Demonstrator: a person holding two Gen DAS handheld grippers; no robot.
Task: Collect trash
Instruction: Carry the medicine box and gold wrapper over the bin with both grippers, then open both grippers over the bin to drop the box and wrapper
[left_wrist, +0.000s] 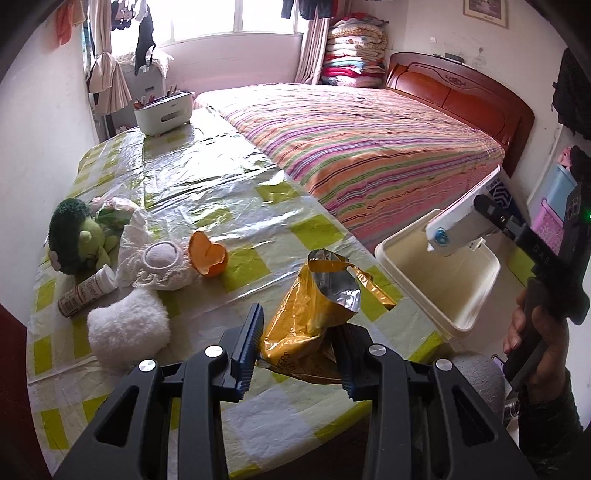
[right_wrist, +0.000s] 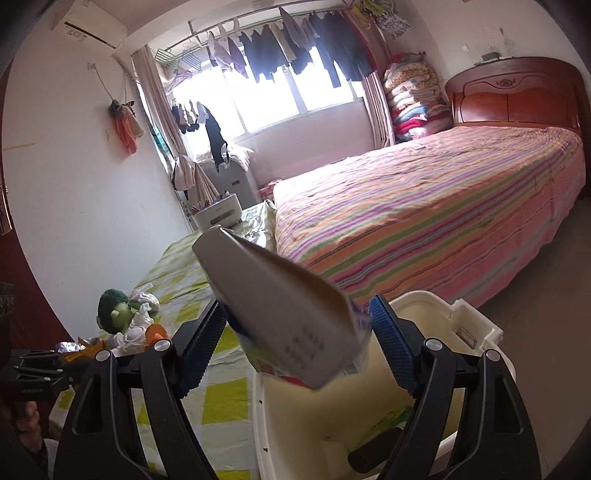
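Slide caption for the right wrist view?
Right tongs drop a carton over the cream bin beside the checked table.

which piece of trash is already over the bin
The white cardboard carton, between the right gripper's jaws above the cream plastic bin; the crumpled gold foil snack bag is over the table.

The yellow snack bag (left_wrist: 314, 317) is crinkled foil, glossy gold outside and mirror-silver inside. It lies on the surface (left_wrist: 192, 177), which wears a shiny, wrinkled clear plastic sheet over a green-and-white check. The left tool (left_wrist: 297, 350) is matt black plastic with ribbed blue pads and bright metal pivot screws. The cream bin (left_wrist: 476, 288) is smooth, slightly glossy plastic. The white carton (right_wrist: 280, 306) looks like matt cardboard. The round white plush pad (left_wrist: 127, 326) is fluffy cloth.
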